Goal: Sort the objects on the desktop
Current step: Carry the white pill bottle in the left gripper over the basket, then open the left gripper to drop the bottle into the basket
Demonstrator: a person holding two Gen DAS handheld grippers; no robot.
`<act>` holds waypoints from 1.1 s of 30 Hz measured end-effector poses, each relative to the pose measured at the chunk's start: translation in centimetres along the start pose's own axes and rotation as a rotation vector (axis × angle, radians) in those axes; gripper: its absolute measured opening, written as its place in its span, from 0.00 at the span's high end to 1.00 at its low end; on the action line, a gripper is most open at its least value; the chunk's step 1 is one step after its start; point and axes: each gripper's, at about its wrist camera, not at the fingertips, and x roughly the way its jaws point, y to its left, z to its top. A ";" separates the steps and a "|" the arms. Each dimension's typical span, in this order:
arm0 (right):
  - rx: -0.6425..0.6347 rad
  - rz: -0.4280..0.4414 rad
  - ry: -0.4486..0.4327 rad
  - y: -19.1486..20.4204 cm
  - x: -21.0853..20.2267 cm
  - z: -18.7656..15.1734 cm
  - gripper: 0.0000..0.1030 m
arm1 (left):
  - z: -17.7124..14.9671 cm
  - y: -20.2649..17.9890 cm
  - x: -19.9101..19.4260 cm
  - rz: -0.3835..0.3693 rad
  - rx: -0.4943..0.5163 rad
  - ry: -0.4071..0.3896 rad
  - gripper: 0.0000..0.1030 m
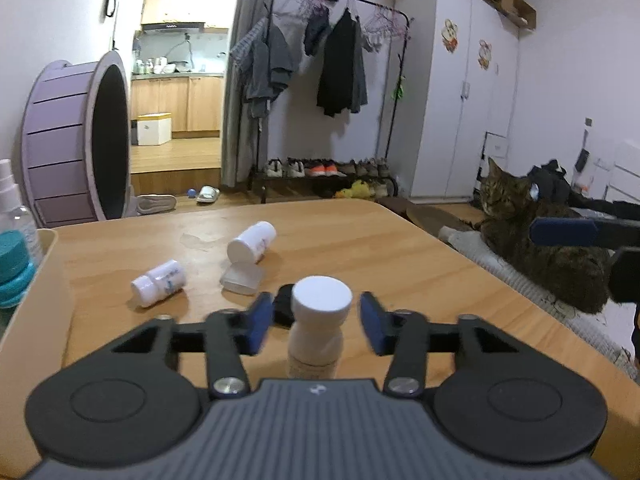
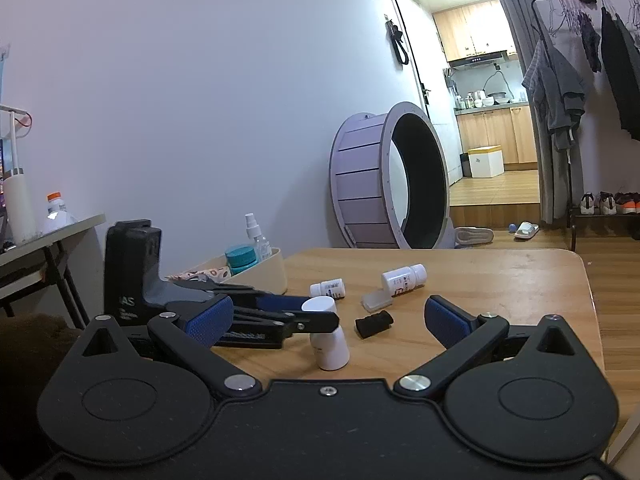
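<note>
A white pill bottle (image 1: 318, 320) stands upright on the wooden table (image 1: 360, 248) between the open blue pads of my left gripper (image 1: 316, 320), with gaps on both sides. It also shows in the right wrist view (image 2: 328, 340), with the left gripper (image 2: 316, 312) around its neck. Two more white bottles (image 1: 160, 282) (image 1: 252, 242) lie on their sides farther off, beside a clear plastic cap (image 1: 242, 278) and a small black object (image 2: 374, 323). My right gripper (image 2: 328, 316) is open and empty, near the table's front.
A cream bin (image 2: 264, 270) at the table's left holds a teal-lidded jar (image 2: 240, 258) and a spray bottle (image 2: 256, 236). A tabby cat (image 1: 540, 240) lies on a bed off the table's right edge. A purple cat wheel (image 1: 76, 140) stands beyond.
</note>
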 end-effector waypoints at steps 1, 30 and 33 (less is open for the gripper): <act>-0.001 0.000 0.000 0.0 0.0 0.0 0.00 | -0.1 -0.1 0.0 0.002 0.009 -0.002 0.70; -0.006 0.042 0.023 2.0 2.0 -0.2 0.00 | 1.9 13.9 -14.9 0.507 -0.160 -0.084 0.70; -0.011 0.048 0.028 2.3 2.3 -0.2 0.00 | 1.5 14.6 -14.8 0.526 -0.168 -0.069 0.70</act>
